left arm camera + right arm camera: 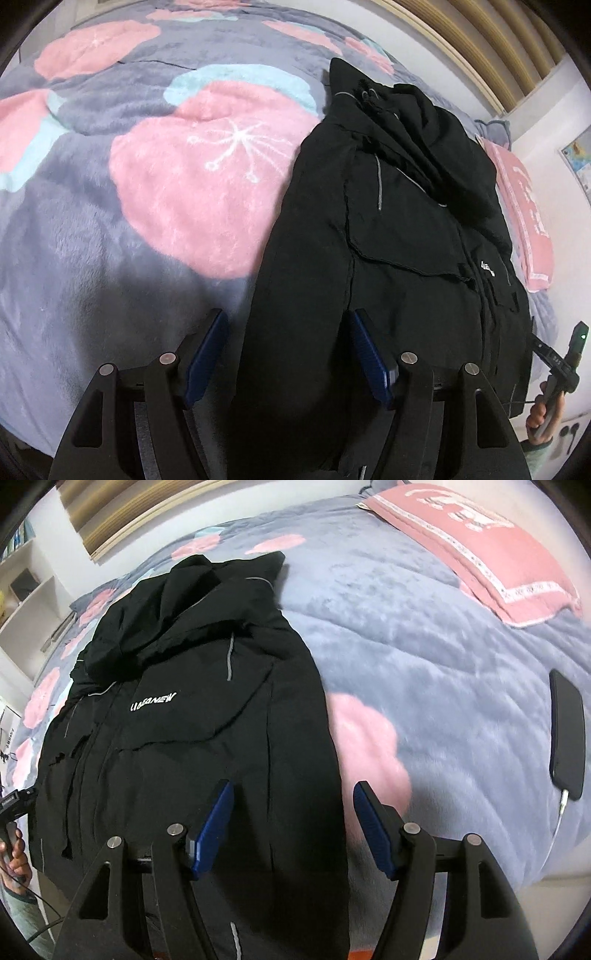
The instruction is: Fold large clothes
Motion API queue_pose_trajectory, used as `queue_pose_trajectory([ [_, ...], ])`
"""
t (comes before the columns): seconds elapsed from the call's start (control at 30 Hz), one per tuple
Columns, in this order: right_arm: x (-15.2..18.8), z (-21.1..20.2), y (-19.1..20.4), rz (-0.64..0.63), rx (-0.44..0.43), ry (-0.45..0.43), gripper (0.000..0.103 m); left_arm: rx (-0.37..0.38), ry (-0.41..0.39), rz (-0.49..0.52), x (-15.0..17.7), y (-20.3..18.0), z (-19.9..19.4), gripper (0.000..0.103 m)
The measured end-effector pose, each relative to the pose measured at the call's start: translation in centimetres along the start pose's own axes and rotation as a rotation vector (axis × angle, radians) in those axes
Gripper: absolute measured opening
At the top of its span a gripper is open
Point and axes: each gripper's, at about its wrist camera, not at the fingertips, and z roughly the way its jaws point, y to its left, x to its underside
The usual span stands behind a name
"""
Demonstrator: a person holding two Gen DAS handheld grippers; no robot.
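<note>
A black hooded jacket (399, 229) lies flat on the bed, hood at the far end, both sides folded inward. It shows in the right wrist view (192, 716) with a white chest logo. My left gripper (288, 325) is open, its blue pads straddling the jacket's left bottom edge. My right gripper (291, 797) is open, its pads straddling the jacket's right bottom edge. Neither holds cloth. The right gripper also shows at the left wrist view's right edge (565, 354).
The bed carries a fluffy grey blanket with pink circles (155, 192). A pink pillow (476, 546) lies at the far right. A black phone on a white cable (567, 734) lies on the blanket to the right. White shelves (26, 590) stand beyond.
</note>
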Motion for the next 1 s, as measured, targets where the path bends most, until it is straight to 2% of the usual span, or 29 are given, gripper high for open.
queue_pose_trajectory([
  [0.13, 0.7, 1.1, 0.0, 0.014, -0.067, 0.044, 0.068, 0.009, 0.003, 0.021, 0.2, -0.5, 0.3, 0.070],
  [0.2, 0.9, 1.3, 1.2, -0.029, -0.080, 0.056, 0.052, 0.038, 0.005, 0.044, 0.4, -1.1, 0.1, 0.070],
  [0.27, 0.7, 0.5, 2.5, -0.065, -0.092, 0.038, 0.046, 0.122, -0.002, 0.057, 0.5, -1.9, -0.3, 0.066],
  [0.3, 0.4, -0.5, 3.3, -0.082, -0.135, 0.010, 0.046, 0.207, -0.011, 0.066, 0.5, -2.7, -1.0, 0.065],
  [0.37, 0.0, -1.8, 4.2, -0.099, -0.187, -0.025, 0.045, 0.315, -0.050, 0.084, 0.3, -3.8, -2.4, 0.065],
  [0.47, -0.3, -2.2, 5.0, -0.099, -0.236, -0.032, 0.045, 0.428, -0.071, 0.070, -0.2, -4.4, -3.2, 0.065],
  [0.53, 0.2, -1.1, 4.9, -0.085, -0.215, -0.003, 0.045, 0.433, -0.048, 0.051, -0.1, -4.0, -2.5, 0.065],
  [0.63, 2.0, 0.4, 4.0, -0.066, -0.183, 0.047, 0.047, 0.368, -0.006, 0.032, 1.6, -2.9, -1.3, 0.065],
  [0.7, 3.5, 0.9, 3.3, -0.056, -0.165, 0.077, 0.047, 0.356, 0.013, 0.024, 3.0, -1.9, -1.2, 0.065],
  [0.87, 6.6, -0.5, 2.7, -0.077, -0.158, 0.105, 0.047, 0.357, 0.041, 0.033, 6.8, -0.9, -2.8, 0.065],
  [0.93, 7.6, -1.5, 3.4, -0.103, -0.182, 0.106, 0.047, 0.367, 0.041, 0.048, 7.8, -1.2, -3.4, 0.065],
  [1.0, 8.0, -2.3, 4.4, -0.119, -0.238, 0.097, 0.047, 0.407, 0.035, 0.061, 8.4, -1.7, -4.0, 0.065],
])
